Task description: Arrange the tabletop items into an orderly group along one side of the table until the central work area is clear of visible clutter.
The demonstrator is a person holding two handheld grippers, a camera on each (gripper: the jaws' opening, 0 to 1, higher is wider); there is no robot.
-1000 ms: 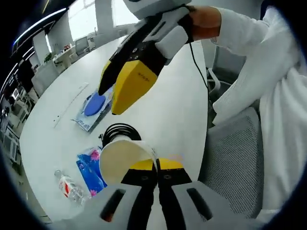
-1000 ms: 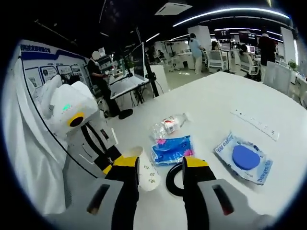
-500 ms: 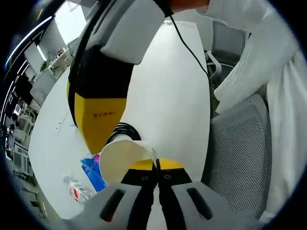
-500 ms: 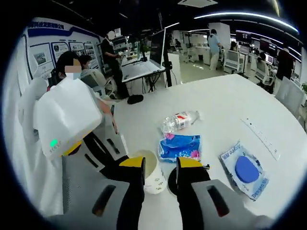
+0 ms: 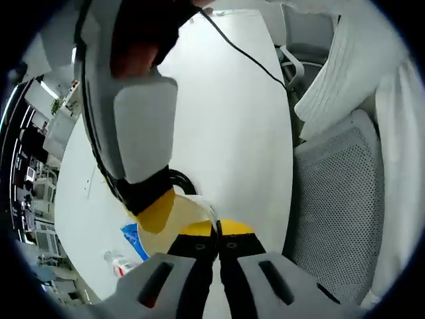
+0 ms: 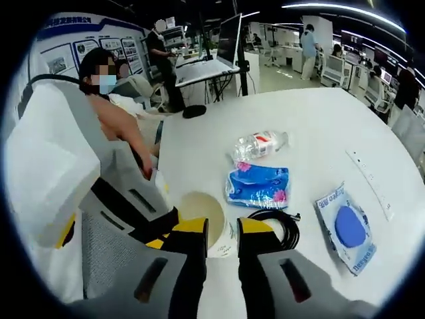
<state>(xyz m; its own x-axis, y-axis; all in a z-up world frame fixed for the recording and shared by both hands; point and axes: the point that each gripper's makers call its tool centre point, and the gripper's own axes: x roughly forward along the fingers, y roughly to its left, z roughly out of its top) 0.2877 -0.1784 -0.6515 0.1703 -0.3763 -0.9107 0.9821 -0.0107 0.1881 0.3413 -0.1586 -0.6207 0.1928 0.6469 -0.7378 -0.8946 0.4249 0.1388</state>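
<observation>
Jaws of the left gripper [image 5: 216,234] pinch the near rim of the paper cup [image 6: 203,211]. The right gripper [image 6: 222,229] straddles that rim too, jaws a little apart. Just past it lie the black cable [image 6: 277,224], blue packet [image 6: 259,187] and bottle [image 6: 260,143]. Best to move slowly and keep the cup upright.

- White table [image 6: 319,133].
- Cream paper cup [image 6: 202,209], faint printed marks on its wall.
- Black coiled cable [image 6: 282,226].
- Bright blue packet [image 6: 259,186] with pink spots.
- Clear bottle [image 6: 259,143], red-and-white label.
- Pale blue pouch [image 6: 345,229], dark blue disc.
- Grey mesh chair [image 5: 332,212].
</observation>
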